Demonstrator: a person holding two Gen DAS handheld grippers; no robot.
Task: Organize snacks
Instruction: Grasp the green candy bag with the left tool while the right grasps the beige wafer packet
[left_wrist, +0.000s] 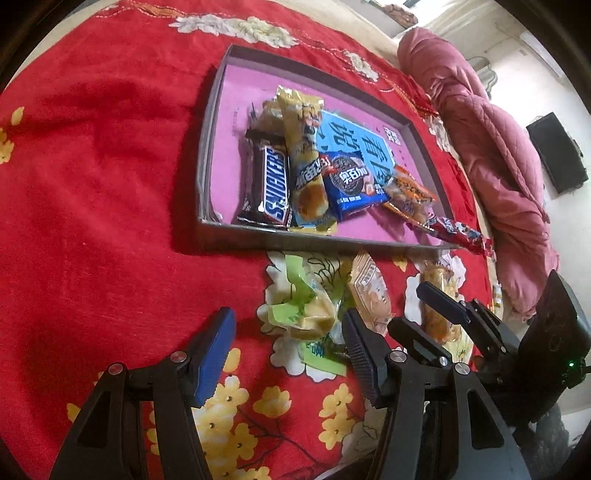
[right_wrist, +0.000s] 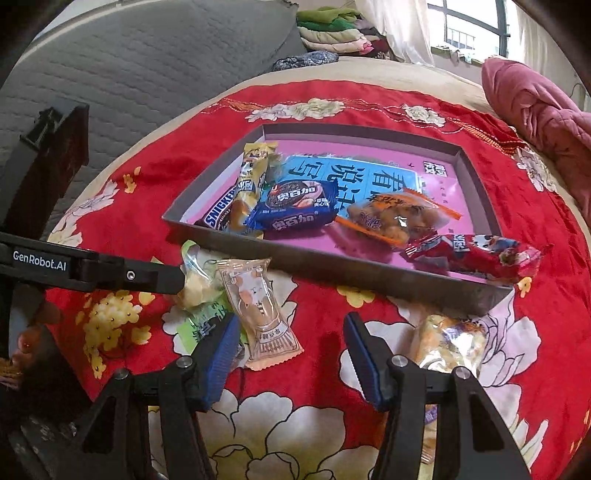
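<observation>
- Left gripper (left_wrist: 288, 354): jaws apart, nothing clamped; poised over the red floral cloth (left_wrist: 92, 221), with the green-wrapped pastry (left_wrist: 306, 314) lying just ahead between the fingertips, not pressed by either pad.
- Right gripper (right_wrist: 291, 354): jaws apart, empty; bare cloth between the pads. The peach-wrapped snack (right_wrist: 262, 314) lies just beside its left finger, the clear-wrapped golden snack (right_wrist: 450, 343) just beside its right finger.
- These three loose snacks sit on the cloth, outside the near wall of the tray (right_wrist: 332, 264).
- Inside the tray, on its pink floor: Snickers bar (left_wrist: 271, 184), yellow cake packet (left_wrist: 306, 166) lying partly over it, blue cookie pack (right_wrist: 295, 210), orange-edged bag of puffs (right_wrist: 399, 218).
- Red sausage stick (right_wrist: 476, 254) rests across the tray's near right corner, overhanging the wall.
- Far: pink quilt (left_wrist: 491, 147) bunched at the bed's edge; folded clothes (right_wrist: 332, 33) stacked by the window.
</observation>
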